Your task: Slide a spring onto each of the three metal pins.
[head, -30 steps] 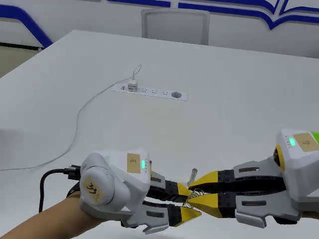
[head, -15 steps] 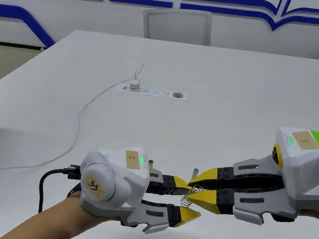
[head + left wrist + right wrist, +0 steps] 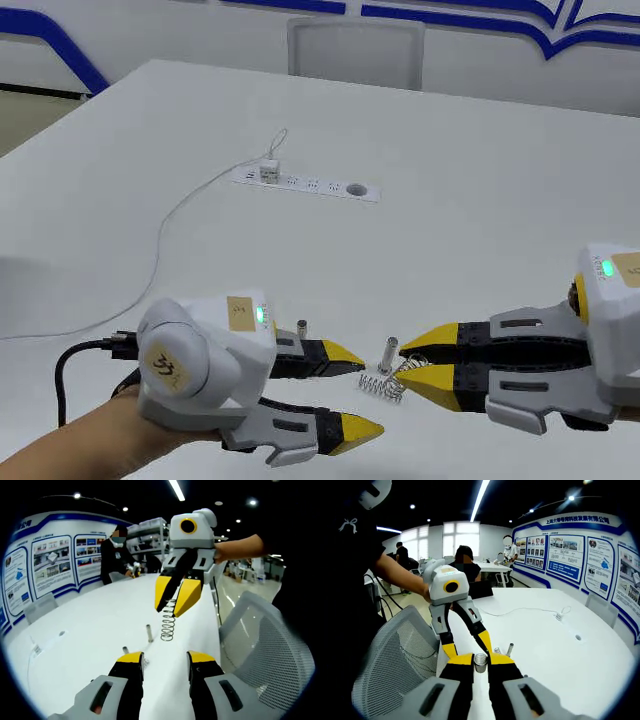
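Yellow-tipped jaws of the right gripper pinch one end of a spring close to the table's near edge. The coil droops beside a bare pin without being over it. A second pin, just beside the left gripper, is also bare; a third cannot be made out with certainty. On this evidence none of the three pins carries a spring, and the first threading is not yet made. The left gripper's jaws stand wide apart and hold nothing, pointing at the spring from the opposite side. The right jaws are pressed nearly together with only the coil's top turns between them. Lining the spring's free end over the pin's top looks like the job in hand, with two more springs to follow.
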The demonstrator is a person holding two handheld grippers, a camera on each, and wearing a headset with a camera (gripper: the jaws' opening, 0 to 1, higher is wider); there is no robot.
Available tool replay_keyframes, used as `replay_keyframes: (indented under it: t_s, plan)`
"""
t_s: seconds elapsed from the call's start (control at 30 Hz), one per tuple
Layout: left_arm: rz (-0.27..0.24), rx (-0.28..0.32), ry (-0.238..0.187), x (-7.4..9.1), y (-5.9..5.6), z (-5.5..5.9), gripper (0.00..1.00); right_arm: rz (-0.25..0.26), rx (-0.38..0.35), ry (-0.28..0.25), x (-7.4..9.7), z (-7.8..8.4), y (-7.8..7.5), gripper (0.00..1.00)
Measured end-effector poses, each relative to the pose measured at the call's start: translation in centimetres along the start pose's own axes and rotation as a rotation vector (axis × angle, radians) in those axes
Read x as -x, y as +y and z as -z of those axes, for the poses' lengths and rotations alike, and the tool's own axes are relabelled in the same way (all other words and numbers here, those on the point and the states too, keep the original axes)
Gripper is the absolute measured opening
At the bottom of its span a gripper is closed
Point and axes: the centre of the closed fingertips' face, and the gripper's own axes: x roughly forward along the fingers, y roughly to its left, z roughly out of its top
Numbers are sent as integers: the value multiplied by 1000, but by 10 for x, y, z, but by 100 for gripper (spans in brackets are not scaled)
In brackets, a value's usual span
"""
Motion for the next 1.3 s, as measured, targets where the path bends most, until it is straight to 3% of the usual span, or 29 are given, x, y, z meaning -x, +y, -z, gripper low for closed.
replay_keyframes:
  t_s: [0.6, 1.03, 1.3]
  plan:
    - [-98, 73, -14, 23, 23, 7, 53, 184, -54, 50, 31, 25, -49, 10]
    - [-169, 127, -54, 37, 41, 4, 71, 319, -110, 116, 53, 52, -87, 10]
    - [-218, 159, -72, 49, 51, 6, 79, 369, -143, 141, 57, 69, -98, 10]
